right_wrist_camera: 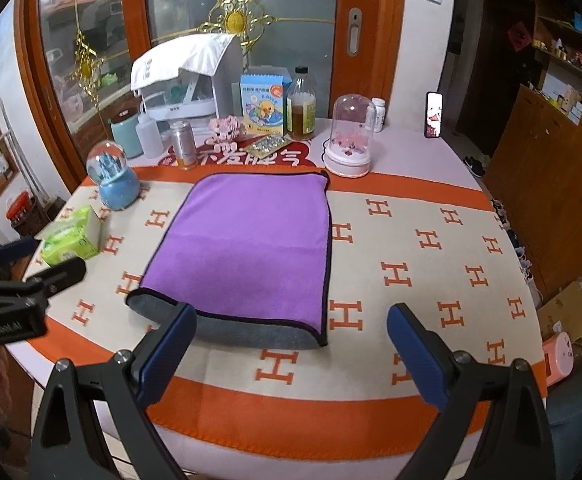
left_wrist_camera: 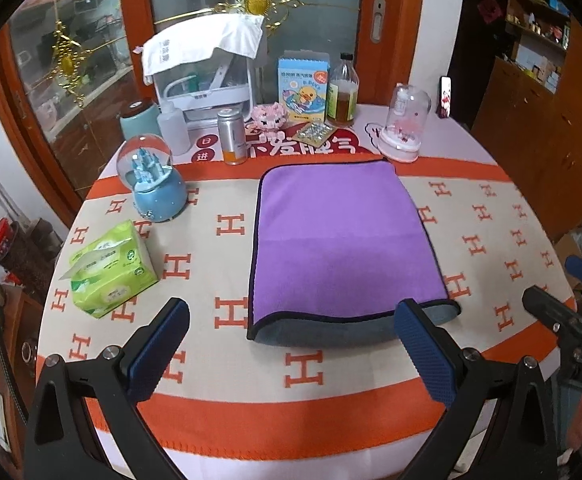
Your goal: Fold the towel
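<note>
Your purple towel (left_wrist_camera: 343,240) lies flat mid-worktop (left_wrist_camera: 195,424), already doubled (grey underside showing along the near edge). Both the left hand-held gripper (left_wrist_camera: 291,344) and right hand-held gripper (right_wrist_camera: 291,344) hover wide and empty, so next pinch those near corners for another fold.

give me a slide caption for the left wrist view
Open left gripper hovering near the folded purple towel on an H-patterned tablecloth.
</note>
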### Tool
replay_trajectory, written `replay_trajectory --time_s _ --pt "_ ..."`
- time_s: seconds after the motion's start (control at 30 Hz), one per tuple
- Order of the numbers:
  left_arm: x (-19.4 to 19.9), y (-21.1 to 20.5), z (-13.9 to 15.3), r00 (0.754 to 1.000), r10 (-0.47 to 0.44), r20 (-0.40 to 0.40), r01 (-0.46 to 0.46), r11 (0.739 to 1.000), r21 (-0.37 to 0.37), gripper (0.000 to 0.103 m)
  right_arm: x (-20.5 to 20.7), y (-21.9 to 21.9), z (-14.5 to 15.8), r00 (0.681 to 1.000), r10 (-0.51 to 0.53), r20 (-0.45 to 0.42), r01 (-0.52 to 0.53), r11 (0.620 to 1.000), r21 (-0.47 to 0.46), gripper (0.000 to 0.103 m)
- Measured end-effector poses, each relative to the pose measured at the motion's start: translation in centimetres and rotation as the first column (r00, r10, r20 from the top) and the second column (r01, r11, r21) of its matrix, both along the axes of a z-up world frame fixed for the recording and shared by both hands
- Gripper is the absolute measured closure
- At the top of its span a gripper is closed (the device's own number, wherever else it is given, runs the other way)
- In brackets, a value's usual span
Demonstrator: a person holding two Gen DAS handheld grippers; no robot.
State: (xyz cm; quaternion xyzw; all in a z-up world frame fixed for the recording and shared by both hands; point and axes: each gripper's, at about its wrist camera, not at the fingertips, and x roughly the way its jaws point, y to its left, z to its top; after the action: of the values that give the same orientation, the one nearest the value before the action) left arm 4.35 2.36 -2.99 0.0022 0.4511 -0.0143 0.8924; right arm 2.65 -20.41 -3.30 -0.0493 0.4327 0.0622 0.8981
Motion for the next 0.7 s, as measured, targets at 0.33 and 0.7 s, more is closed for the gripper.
replay_trajectory --time_s 0.33,0.7 --pt "3.4 1.6 -8.3 0.983 -0.128 -0.129 0.132 0.991 0.023 0.001 3.7 -1.6 -7.8 0.986 0.116 -0.116 -0.118 0.993 -0.011 0.027" --pt "7.6 4.4 -14.6 0.942 -0.205 -0.267 0.19 0.979 -0.081 0.004 7.4 -3.5 -13.8 0.926 0.284 -0.247 -0.281 0.959 0.046 0.048"
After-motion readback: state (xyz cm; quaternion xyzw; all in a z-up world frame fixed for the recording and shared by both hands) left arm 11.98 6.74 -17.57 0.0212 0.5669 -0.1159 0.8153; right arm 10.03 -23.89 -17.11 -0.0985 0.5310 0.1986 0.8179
